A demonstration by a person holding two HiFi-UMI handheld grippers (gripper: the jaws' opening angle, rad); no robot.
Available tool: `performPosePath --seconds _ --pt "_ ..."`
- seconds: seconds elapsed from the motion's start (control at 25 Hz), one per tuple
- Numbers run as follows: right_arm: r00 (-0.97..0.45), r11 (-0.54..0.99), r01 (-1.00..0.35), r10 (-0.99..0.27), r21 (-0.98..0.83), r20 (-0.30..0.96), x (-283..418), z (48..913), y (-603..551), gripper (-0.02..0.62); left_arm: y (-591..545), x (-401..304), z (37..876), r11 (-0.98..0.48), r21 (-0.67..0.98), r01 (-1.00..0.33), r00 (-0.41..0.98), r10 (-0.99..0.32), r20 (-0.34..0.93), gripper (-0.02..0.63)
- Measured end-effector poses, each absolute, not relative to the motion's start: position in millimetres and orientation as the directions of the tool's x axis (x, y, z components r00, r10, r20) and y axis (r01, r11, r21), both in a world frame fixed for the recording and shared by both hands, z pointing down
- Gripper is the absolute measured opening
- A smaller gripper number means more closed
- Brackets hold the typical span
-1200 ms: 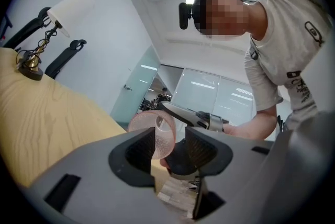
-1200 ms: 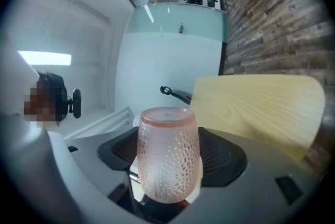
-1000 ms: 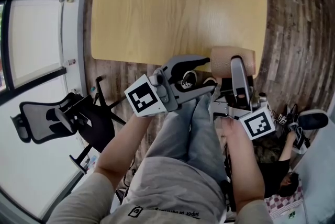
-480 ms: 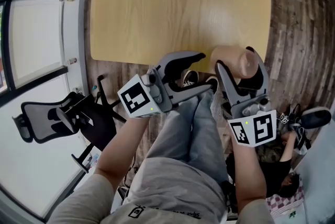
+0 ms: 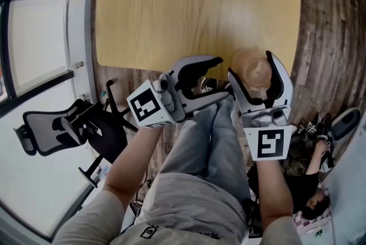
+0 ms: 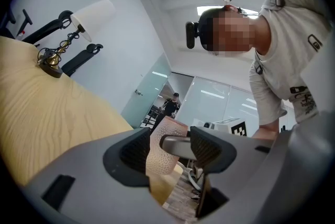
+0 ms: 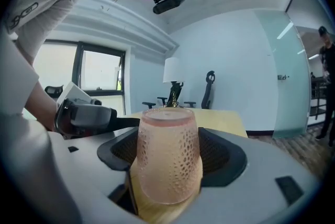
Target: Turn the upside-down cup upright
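The right gripper (image 5: 253, 66) is clamped on the pink dimpled cup (image 7: 168, 157). Both ribbed pads press its sides at approx mid-height, w/ the cup's long axis vertical and crosswise to the jaws, which reach in roughly level from the person's side. The cup is at the near right corner of the wooden table (image 5: 171, 9), just inside the edge. Wood shows right under it in the right gripper view, but can't tell if the bottom touches or hangs just above. There's a smooth band on top and a rounded, wider end below, so prob. the mouth is up already; that's a judgement, b/c the head view looking down on it doesn't settle open vs closed end. As I read it, the coming move turns on that small gap btw cup bottom and tabletop: straight down w/o tilting, then let go. The left gripper (image 5: 225, 78) is empty, jaws wide apart, off the table's near edge just left of the cup. In its own view the cup stands beyond the jaws, not btw the pads, w/ a jaw of the right gripper across it. So the right hand has the cup; the left is near but not on it. Writing: no brand or label on the cup. Each gripper's cube shows a black-and-white square marker, no letters. The print on the shirt (image 5: 189, 204) hem is too small to read.
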State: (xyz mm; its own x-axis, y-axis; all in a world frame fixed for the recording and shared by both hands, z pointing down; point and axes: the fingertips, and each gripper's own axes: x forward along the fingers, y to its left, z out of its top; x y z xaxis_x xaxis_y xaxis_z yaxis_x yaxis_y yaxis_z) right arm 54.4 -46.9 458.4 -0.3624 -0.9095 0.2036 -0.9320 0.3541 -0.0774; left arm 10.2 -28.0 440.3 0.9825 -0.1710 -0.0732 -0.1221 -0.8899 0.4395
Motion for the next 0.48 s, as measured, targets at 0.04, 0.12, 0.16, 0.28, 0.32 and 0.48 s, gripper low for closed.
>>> performPosePath --seconds 0.04,0.12,0.16,0.28,0.32,0.48 --pt "-0.36 0.356 -0.933 -0.908 -0.059 0.214 53.5 461.5 -46.1 0.356 -27.2 9.8 440.9 -0.889 0.441 -0.122 0.983 -0.17 -0.07 0.233" --pt "-0.356 0.358 -0.933 -0.907 -0.034 0.224 51.9 465.9 -45.7 0.356 -26.5 10.0 441.6 -0.888 0.444 -0.121 0.984 -0.168 -0.067 0.233" --pt "-0.355 0.359 -0.933 -0.907 -0.025 0.227 50.8 467.8 -46.1 0.356 -27.1 10.3 441.0 -0.887 0.446 -0.121 0.983 -0.17 -0.07 0.233" --pt "-0.355 0.361 -0.932 -0.903 -0.019 0.241 45.9 474.5 -49.2 0.354 -32.0 8.1 437.1 -0.881 0.458 -0.118 0.98 -0.178 -0.089 0.233" --pt "-0.354 0.359 -0.933 -0.903 -0.023 0.246 44.6 476.5 -50.2 0.356 -33.0 7.0 436.1 -0.88 0.46 -0.115 0.98 -0.177 -0.093 0.233" --pt "-0.345 0.349 -0.936 -0.903 -0.03 0.256 44.8 482.8 -48.6 0.354 -30.2 8.3 434.9 -0.878 0.466 -0.104 0.982 -0.166 -0.093 0.233"
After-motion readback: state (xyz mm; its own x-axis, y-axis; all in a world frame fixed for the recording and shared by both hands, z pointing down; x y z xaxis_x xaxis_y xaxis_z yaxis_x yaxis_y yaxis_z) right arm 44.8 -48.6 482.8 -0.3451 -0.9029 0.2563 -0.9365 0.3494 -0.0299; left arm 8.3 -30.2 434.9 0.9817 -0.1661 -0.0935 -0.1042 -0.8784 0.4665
